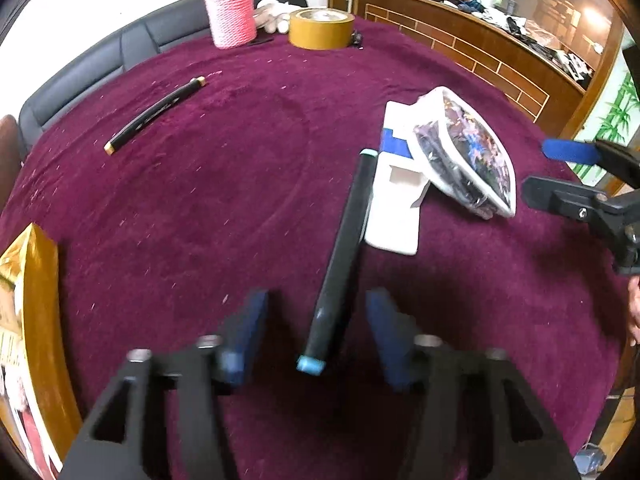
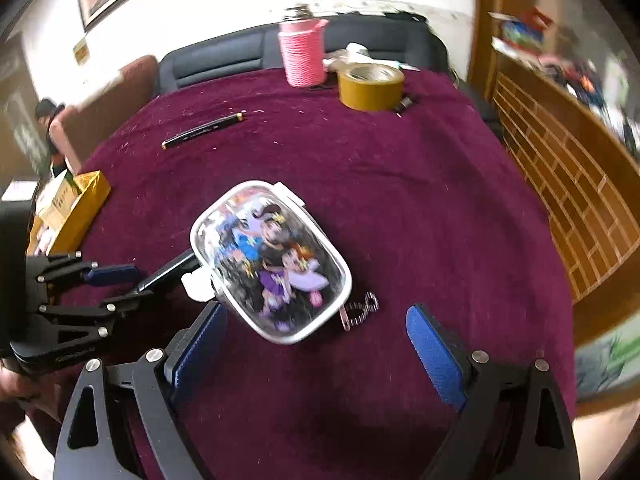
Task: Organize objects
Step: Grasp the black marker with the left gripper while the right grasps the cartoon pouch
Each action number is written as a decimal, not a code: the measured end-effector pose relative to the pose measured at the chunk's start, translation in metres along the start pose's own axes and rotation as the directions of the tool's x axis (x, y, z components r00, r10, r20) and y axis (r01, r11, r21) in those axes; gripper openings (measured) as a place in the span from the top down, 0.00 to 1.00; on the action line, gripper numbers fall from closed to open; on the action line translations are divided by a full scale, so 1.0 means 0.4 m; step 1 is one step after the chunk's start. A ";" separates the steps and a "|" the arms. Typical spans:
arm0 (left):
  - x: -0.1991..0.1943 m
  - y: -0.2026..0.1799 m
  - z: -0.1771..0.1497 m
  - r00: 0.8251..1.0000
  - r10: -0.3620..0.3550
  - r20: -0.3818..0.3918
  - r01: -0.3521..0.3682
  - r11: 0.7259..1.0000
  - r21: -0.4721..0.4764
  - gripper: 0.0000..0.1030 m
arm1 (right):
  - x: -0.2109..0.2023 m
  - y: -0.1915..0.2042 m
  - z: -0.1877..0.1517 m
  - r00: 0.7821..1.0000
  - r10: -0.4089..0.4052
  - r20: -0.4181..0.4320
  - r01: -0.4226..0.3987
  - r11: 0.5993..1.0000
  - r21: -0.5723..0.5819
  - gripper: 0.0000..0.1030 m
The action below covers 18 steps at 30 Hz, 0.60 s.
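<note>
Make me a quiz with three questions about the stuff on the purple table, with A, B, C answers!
1. Where is the roll of tape?
A. beside the pink bottle at the far edge
B. inside the yellow box
C. on top of the pencil case

2. What colour are the caps on the black marker?
A. red
B. light blue
C. gold

3. How does the left gripper stand around the marker?
A. squeezed tight on it
B. a finger on each side, gaps showing
C. far from it

Answers:
1 A, the tape sits next to the pink bottle at the back of the table.
2 B, both ends show light blue tips.
3 B, the marker lies between the fingers with cloth visible on both sides.
</note>
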<state>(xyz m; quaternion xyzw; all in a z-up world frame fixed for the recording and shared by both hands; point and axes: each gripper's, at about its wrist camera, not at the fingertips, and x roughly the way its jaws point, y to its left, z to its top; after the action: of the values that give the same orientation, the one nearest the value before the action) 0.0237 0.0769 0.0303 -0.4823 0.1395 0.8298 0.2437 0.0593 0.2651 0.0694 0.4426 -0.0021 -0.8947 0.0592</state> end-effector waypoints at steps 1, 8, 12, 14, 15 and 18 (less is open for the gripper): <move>0.008 -0.009 0.006 1.000 0.002 0.000 -0.002 1.000 0.014 0.35 | 0.002 0.004 0.005 1.000 0.000 0.002 0.000 1.000 -0.015 0.09; 0.051 -0.037 0.051 1.000 -0.012 0.009 0.012 0.999 0.034 0.31 | 0.037 0.017 0.043 1.000 -0.008 -0.008 0.007 0.995 -0.100 0.09; 0.027 -0.019 0.039 1.000 -0.015 0.003 0.015 1.000 0.026 0.83 | 0.049 0.000 0.061 0.999 0.039 -0.015 -0.040 0.995 -0.090 0.09; 0.009 0.000 0.027 1.000 -0.022 -0.006 0.022 1.000 0.001 0.85 | 0.054 -0.007 0.067 0.998 0.057 -0.014 -0.058 0.994 -0.089 0.09; -0.003 0.007 0.015 1.000 0.000 -0.003 0.000 1.000 0.004 0.86 | 0.058 -0.004 0.069 0.998 0.062 -0.016 -0.064 0.994 -0.091 0.09; -0.027 0.021 -0.015 1.000 0.001 0.001 -0.001 1.000 -0.006 0.86 | 0.072 0.007 0.072 0.997 0.072 -0.025 -0.074 0.990 -0.118 0.09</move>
<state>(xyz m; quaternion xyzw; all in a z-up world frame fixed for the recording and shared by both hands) 0.0281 0.0642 0.0368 -0.4826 0.1371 0.8306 0.2417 0.0195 0.2579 0.0644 0.4471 0.0357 -0.8859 0.1182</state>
